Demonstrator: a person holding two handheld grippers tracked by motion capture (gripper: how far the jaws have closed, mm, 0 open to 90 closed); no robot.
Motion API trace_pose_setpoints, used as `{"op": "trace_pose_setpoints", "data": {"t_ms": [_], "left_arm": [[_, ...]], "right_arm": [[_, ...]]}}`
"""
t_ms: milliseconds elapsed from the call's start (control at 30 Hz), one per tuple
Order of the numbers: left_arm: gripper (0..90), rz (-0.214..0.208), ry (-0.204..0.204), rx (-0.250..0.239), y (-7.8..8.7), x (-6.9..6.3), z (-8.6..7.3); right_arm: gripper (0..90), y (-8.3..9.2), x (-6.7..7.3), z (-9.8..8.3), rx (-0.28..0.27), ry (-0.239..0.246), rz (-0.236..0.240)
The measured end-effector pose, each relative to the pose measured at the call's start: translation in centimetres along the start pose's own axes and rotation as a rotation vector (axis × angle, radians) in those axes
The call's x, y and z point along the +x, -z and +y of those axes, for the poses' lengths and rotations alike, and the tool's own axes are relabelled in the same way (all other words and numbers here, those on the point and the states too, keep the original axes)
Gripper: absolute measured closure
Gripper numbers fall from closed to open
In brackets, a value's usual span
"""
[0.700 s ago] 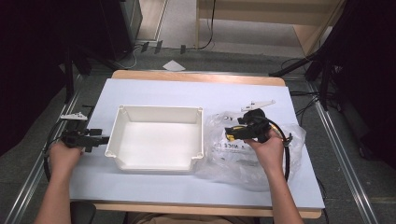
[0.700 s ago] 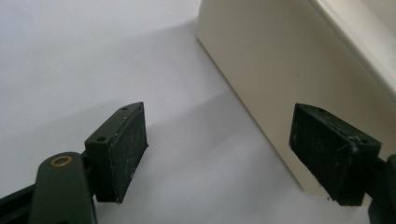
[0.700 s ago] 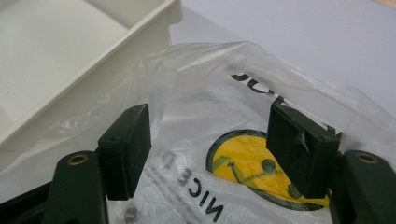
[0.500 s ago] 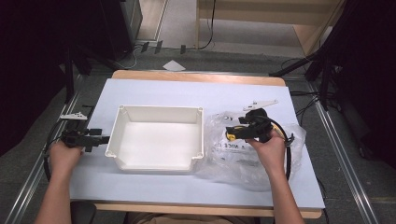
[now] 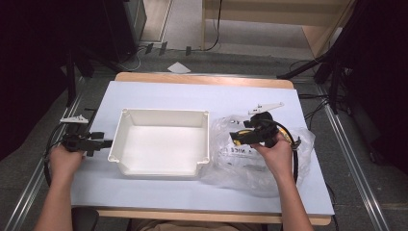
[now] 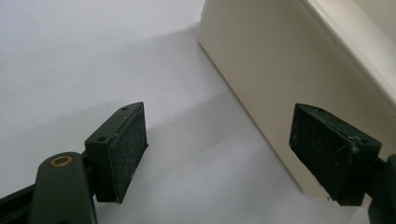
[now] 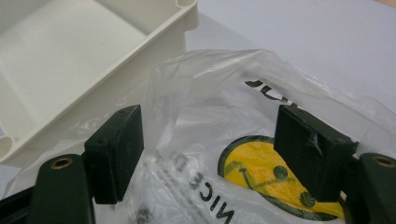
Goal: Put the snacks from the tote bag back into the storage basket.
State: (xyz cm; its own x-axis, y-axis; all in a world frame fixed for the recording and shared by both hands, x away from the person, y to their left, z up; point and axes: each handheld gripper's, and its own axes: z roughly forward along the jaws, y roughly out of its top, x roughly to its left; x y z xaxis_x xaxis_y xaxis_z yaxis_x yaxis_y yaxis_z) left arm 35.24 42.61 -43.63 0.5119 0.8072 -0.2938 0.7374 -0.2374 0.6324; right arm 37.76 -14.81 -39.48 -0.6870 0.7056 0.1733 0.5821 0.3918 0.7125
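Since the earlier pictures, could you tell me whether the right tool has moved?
No: the right tool hovers over the plastic bag, equally far right of the white tray.

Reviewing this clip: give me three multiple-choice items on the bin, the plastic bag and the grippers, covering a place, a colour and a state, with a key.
1. Where does the plastic bag lie relative to the white bin in the high view?
A. inside it
B. to its right
C. to its left

2. What colour is the round print on the bag?
A. yellow
B. red
C. blue

3. How do the jaws of the right gripper stand?
A. shut on the bin's rim
B. shut, with nothing between
C. open over the bag

Key: B, the bag lies on the table beside the bin's right wall; A, the right gripper view shows yellow; C, both pads stand wide apart.
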Motion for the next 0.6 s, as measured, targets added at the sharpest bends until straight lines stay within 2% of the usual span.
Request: {"op": "trace_pose_setpoints", "data": {"t_ms": [67,133,233,267,367,467,600], "left_arm": [[20.4,0.0,0.0,-0.005,0.01,0.01,0.0],[20.4,0.001,0.002,-0.011,0.05,0.01,0.01],[20.3,0.001,0.004,-0.01,0.06,0.04,0.04],[20.4,0.0,0.004,-0.009,0.03,0.05,0.08],[20.4,0.002,0.003,-0.008,0.02,0.05,0.1],[20.3,0.004,0.003,-0.009,0.04,0.08,0.1],[20.4,0.007,0.002,-0.009,0.04,0.09,0.12]], "right_arm": [[23.7,0.1,-0.02,0.04,-0.006,-0.002,0.012],[18.2,0.16,0.0,0.14,-0.009,-0.001,0.011],[17.1,0.13,0.1,0.29,-0.006,-0.011,-0.013],[17.1,0.02,0.09,0.36,0.001,-0.023,-0.035],[17.1,-0.05,0.0,0.3,0.017,-0.038,-0.032],[17.6,-0.04,-0.2,0.11,0.003,-0.042,0.032],[19.8,0.08,-0.05,0.11,-0.006,-0.028,0.032]]}}
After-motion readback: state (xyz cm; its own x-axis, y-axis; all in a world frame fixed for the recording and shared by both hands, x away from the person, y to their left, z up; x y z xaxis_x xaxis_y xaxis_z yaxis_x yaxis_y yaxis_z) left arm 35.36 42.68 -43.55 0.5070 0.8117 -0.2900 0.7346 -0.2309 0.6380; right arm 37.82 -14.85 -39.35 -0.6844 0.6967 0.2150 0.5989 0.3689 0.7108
